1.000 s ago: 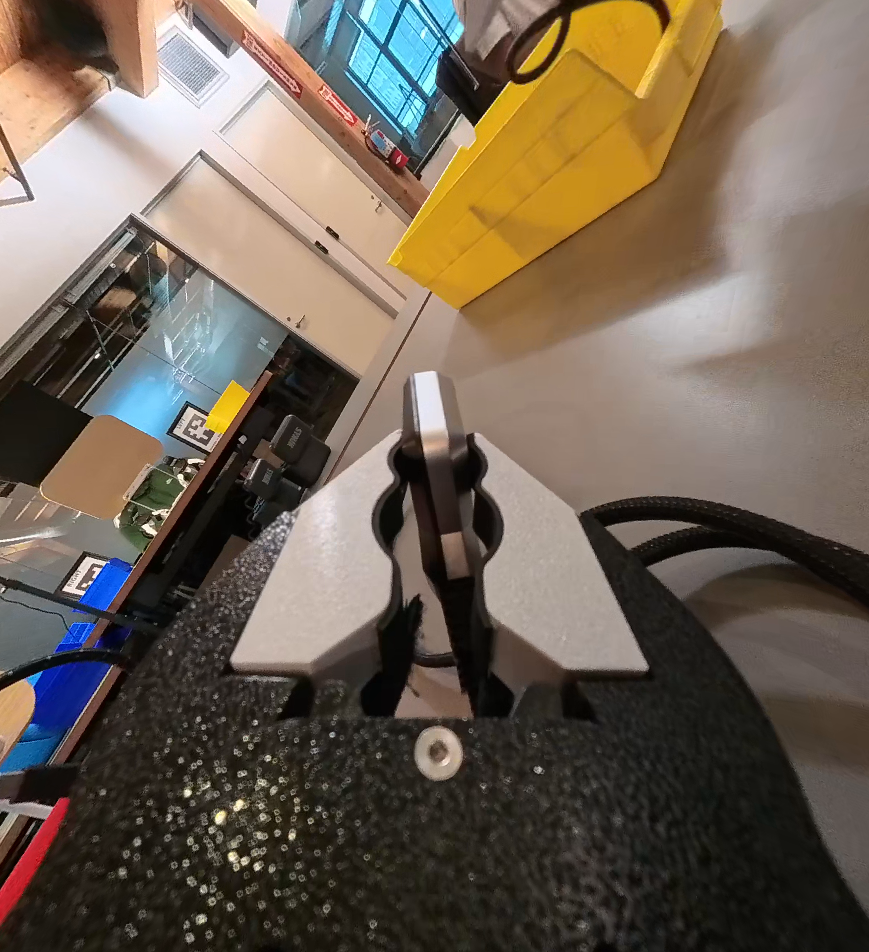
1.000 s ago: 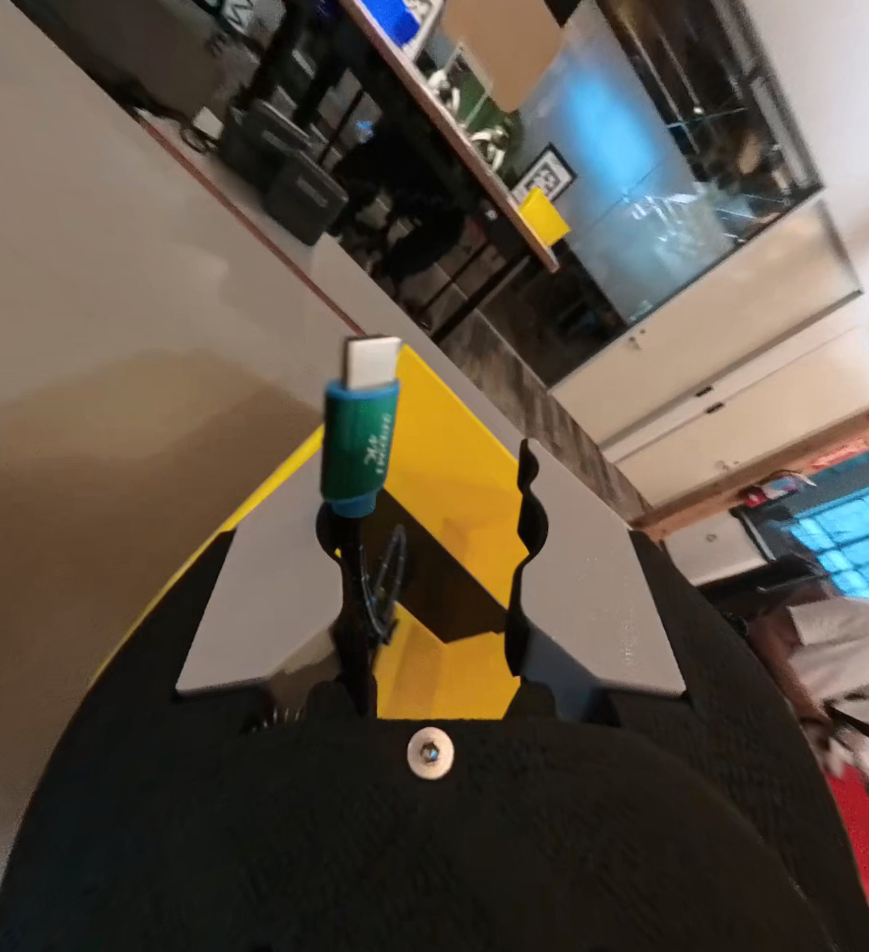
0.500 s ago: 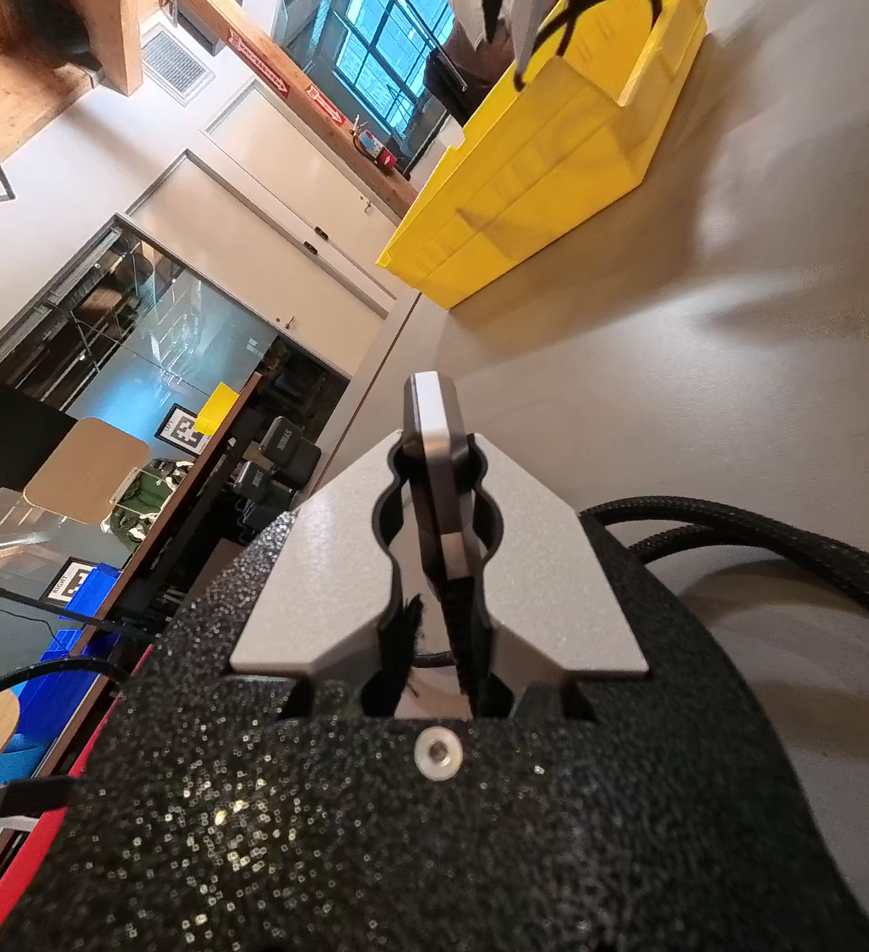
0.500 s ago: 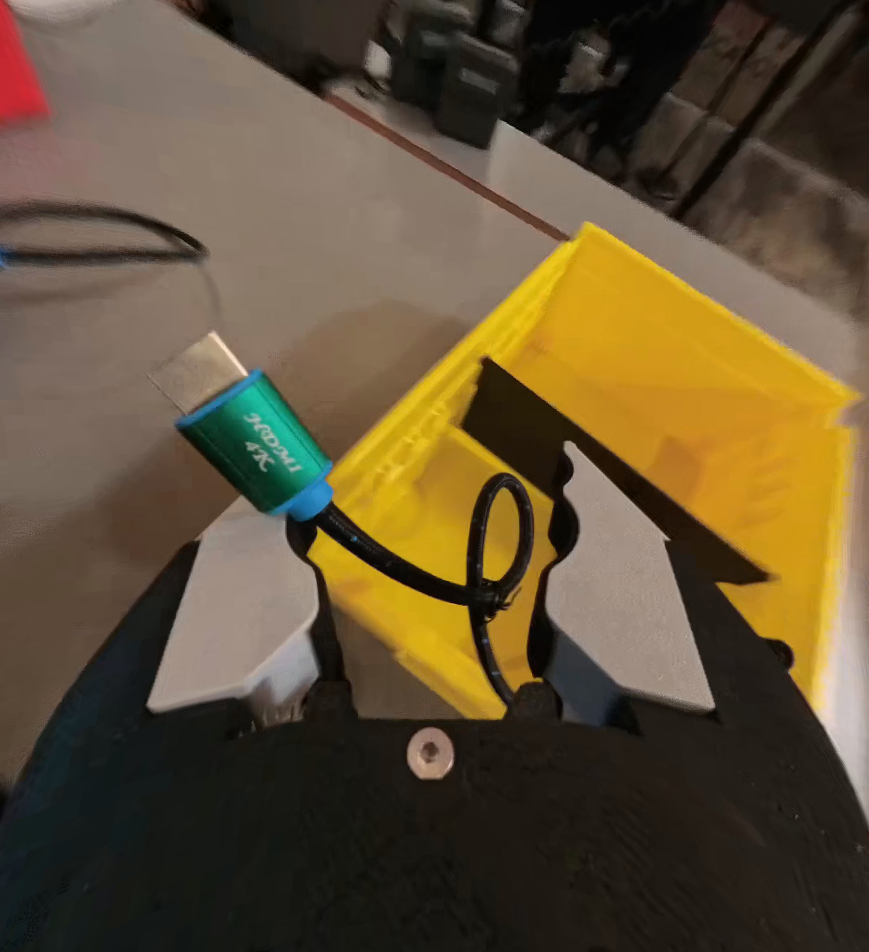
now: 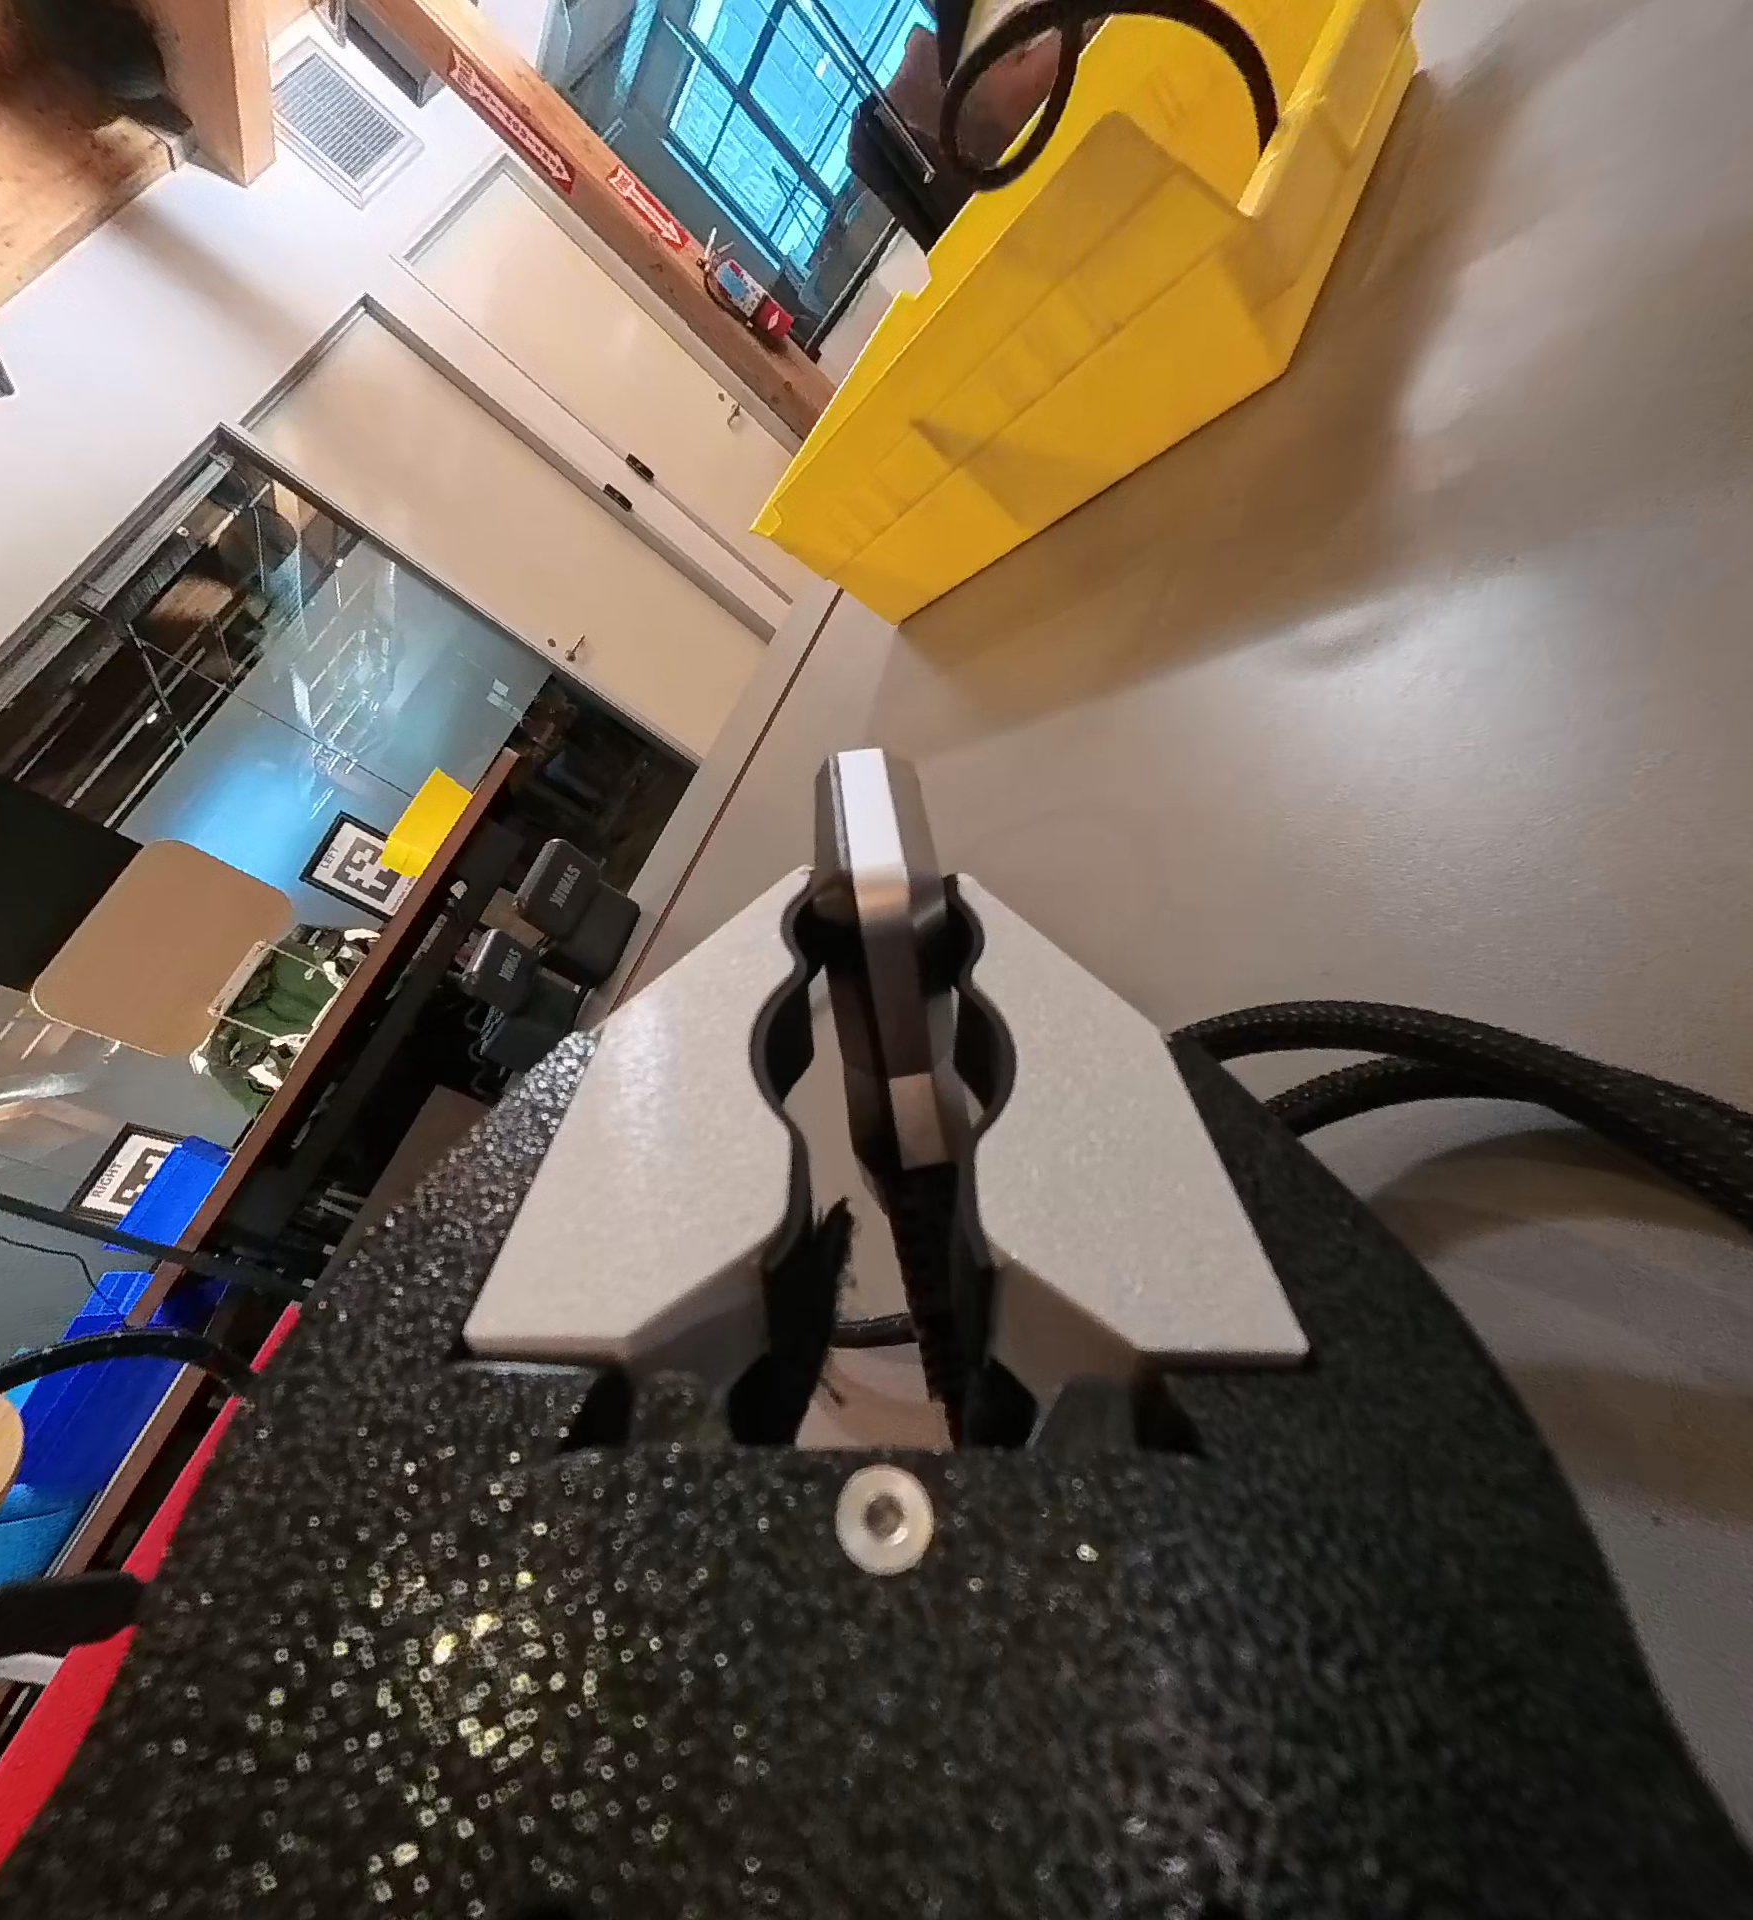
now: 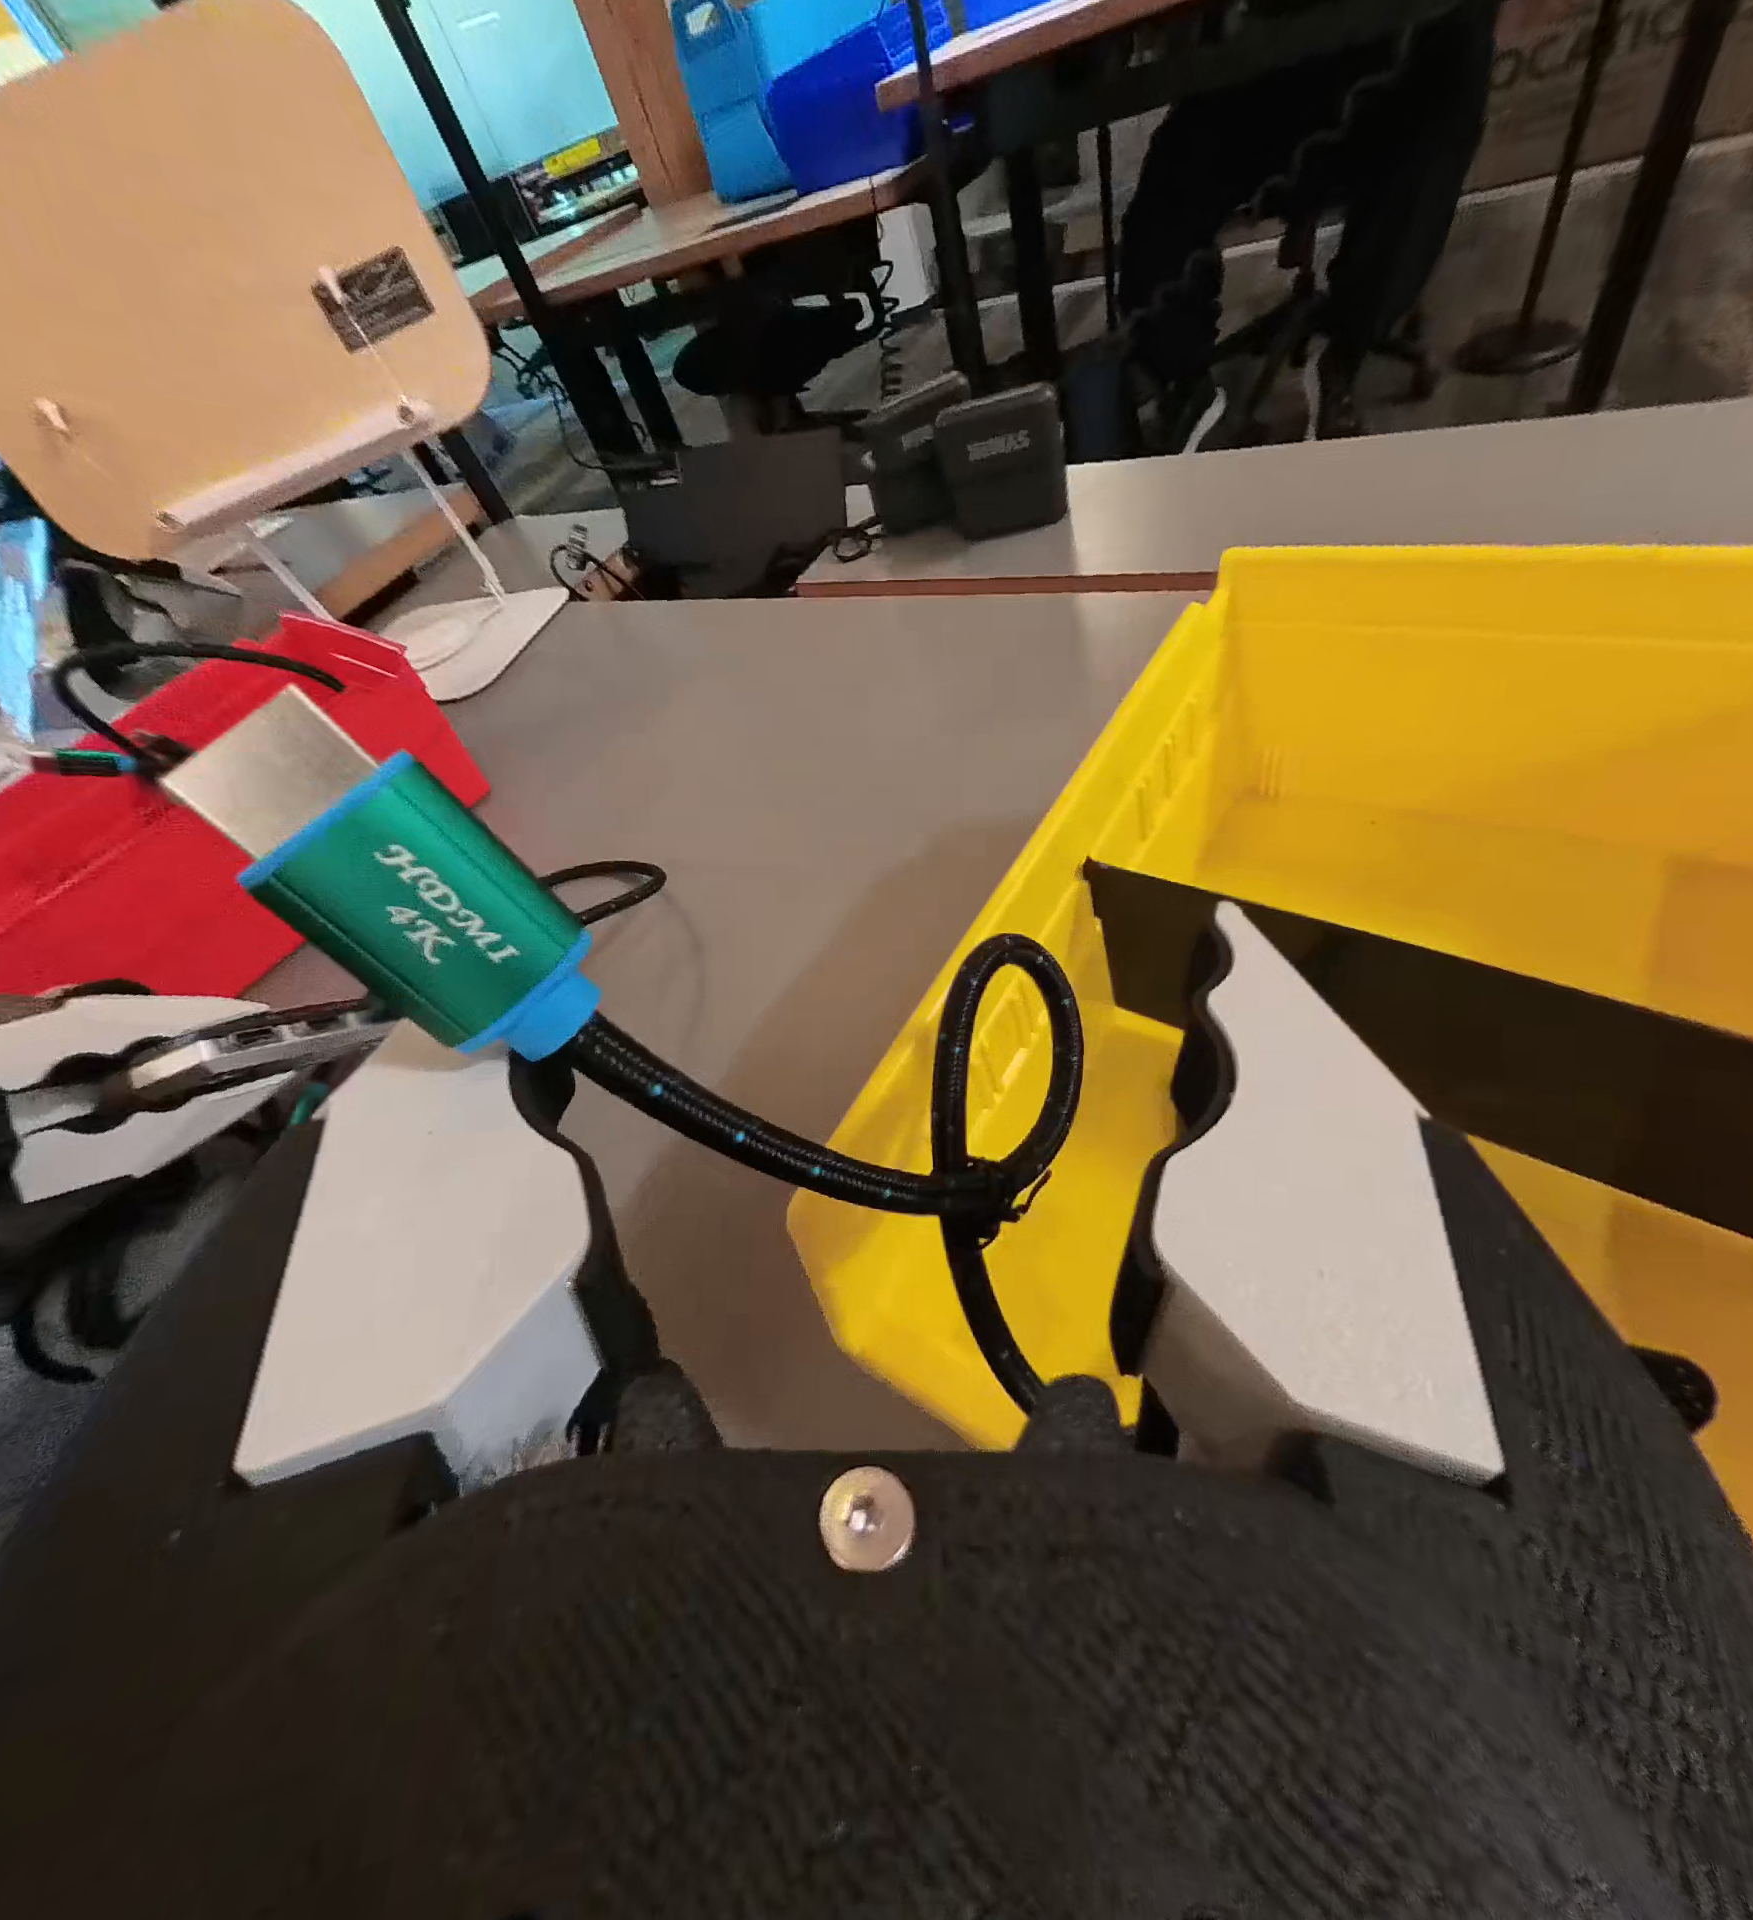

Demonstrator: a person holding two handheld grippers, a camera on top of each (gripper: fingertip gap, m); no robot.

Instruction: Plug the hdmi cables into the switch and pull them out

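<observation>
My left gripper [image 5: 882, 914] is shut on the thin grey HDMI switch [image 5: 877, 821], seen edge-on and sticking out past the fingertips over the grey table. Black braided cables [image 5: 1474, 1081] curve away at its right. My right gripper [image 6: 877, 1008] is open, jaws wide apart. A green HDMI plug [image 6: 415, 914] with a blue collar lies across its left finger [image 6: 415, 1247]. The plug's black braided cable [image 6: 997, 1091] loops between the jaws and runs down into the gripper base. In the right wrist view the left gripper [image 6: 113, 1081] shows at the left, holding the switch [image 6: 259, 1039].
A yellow bin [image 6: 1215, 727] with a black divider [image 6: 1578, 1049] stands on the table at the right; it also shows in the left wrist view [image 5: 1111, 343]. A red bin [image 6: 124, 894] with another cable sits at the left. A black plug [image 5: 30, 1631] lies at the left edge.
The right gripper has swung down from facing the room to facing the table and bins. The green plug has tipped from upright to leaning left. The left gripper barely moved.
</observation>
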